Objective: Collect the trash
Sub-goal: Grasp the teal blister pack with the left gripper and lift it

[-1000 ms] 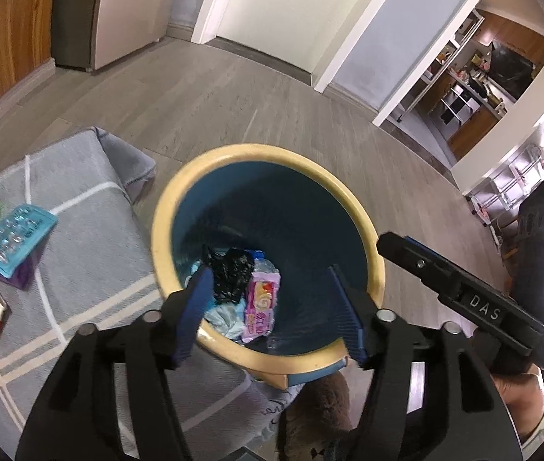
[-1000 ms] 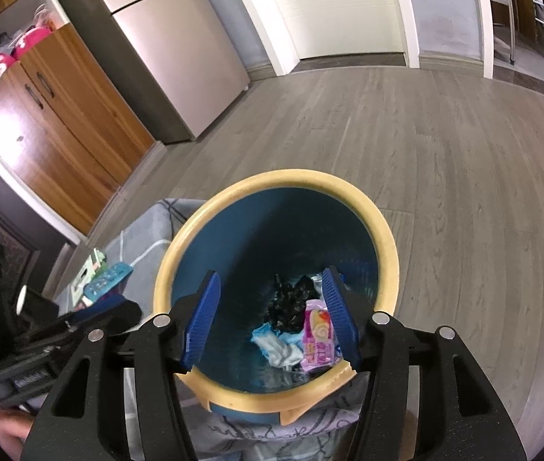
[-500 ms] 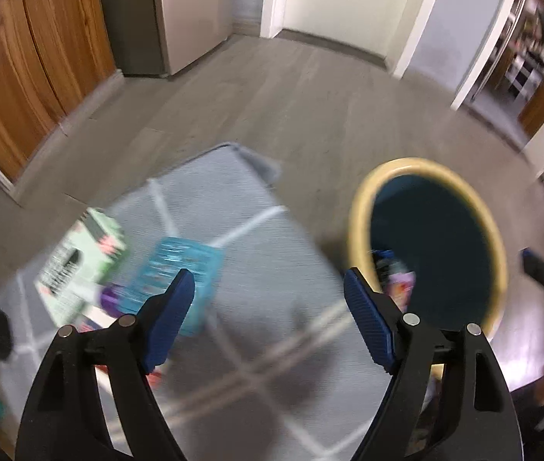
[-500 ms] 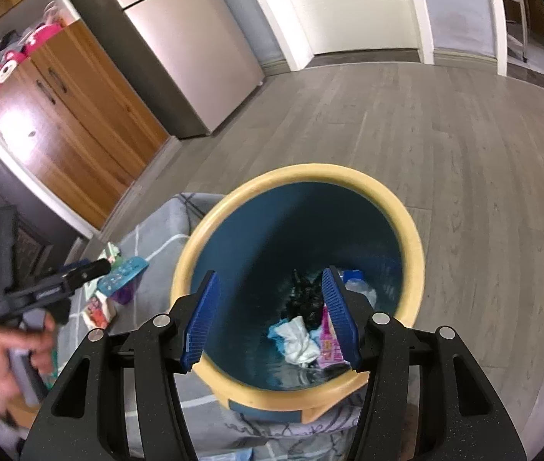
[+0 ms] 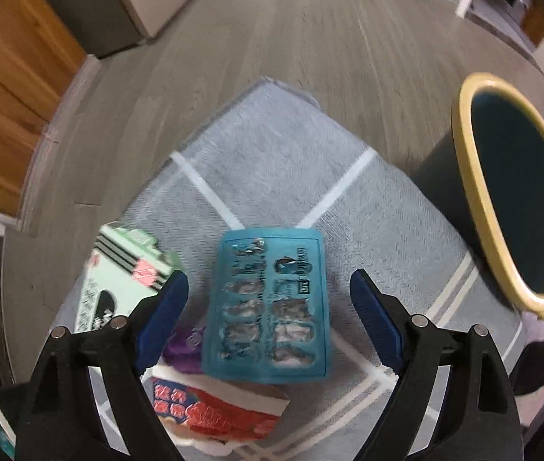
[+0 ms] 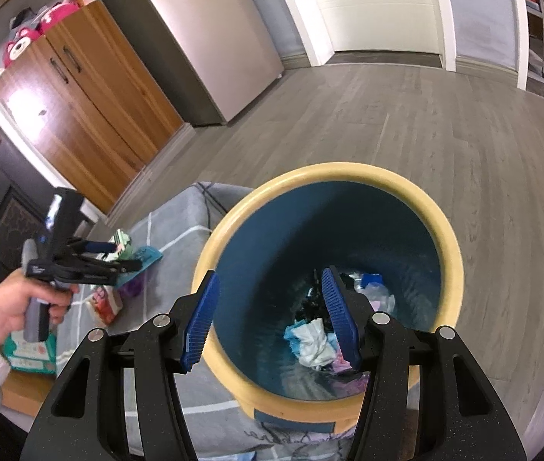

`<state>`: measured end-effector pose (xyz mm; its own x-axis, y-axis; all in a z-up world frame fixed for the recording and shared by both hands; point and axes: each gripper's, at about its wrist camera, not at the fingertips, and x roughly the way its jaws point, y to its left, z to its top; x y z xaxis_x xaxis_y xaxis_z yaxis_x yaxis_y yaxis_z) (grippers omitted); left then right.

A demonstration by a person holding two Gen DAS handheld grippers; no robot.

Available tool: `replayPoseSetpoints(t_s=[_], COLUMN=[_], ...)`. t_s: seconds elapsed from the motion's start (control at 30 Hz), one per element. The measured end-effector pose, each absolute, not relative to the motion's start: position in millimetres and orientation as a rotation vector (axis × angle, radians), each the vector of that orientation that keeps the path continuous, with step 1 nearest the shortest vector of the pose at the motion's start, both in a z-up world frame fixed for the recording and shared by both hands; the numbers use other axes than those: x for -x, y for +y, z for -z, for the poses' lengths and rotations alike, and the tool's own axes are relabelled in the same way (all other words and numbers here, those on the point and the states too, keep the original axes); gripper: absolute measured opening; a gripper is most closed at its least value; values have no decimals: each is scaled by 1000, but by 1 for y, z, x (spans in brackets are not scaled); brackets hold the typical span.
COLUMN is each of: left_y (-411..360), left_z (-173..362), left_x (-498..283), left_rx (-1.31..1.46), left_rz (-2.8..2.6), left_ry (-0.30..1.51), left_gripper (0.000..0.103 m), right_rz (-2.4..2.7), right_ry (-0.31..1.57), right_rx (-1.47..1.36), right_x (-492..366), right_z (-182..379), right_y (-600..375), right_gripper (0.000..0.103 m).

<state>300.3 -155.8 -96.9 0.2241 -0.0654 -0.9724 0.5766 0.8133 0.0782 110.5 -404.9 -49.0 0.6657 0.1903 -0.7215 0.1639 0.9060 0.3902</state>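
Swinging away from the bin (image 5: 518, 207), the left gripper (image 5: 268, 315) is now hanging over the blue blister pack (image 5: 268, 303) on the grey rug (image 5: 272, 146), jaws opening, empty. Right gripper (image 6: 272, 315) is hovering half-open above the bin, holding nothing.

light: dim, even indoor | blur: left wrist view smeared – motion | right wrist view sharp | edges: fisheye bend, dark corners

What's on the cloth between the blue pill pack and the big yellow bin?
Nothing. In the left wrist view the grey cloth between the blue pill pack and the bin is bare, with only its white stripes showing.
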Motion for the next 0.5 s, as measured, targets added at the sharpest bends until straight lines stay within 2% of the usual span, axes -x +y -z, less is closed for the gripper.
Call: replayPoseSetpoints(t_s=[0.3, 0.33, 0.43, 0.5], left_y=[-158, -158, -154, -153], left_z=[124, 124, 122, 118], left_x=[-308, -308, -311, -309], left_rx=[-552, -543, -491, -496], left_rz=[445, 446, 452, 434], left_ry=[1337, 1337, 1344, 1330], left_gripper=[84, 83, 67, 67], right_rz=[-36, -38, -37, -38], right_ry=[856, 855, 853, 849], right_rx=[-441, -439, -447, -449], right_x=[-118, -118, -117, -117], right_z=[48, 47, 46, 45], right_y=[-396, -396, -397, -398], right_gripper=[57, 57, 57, 57])
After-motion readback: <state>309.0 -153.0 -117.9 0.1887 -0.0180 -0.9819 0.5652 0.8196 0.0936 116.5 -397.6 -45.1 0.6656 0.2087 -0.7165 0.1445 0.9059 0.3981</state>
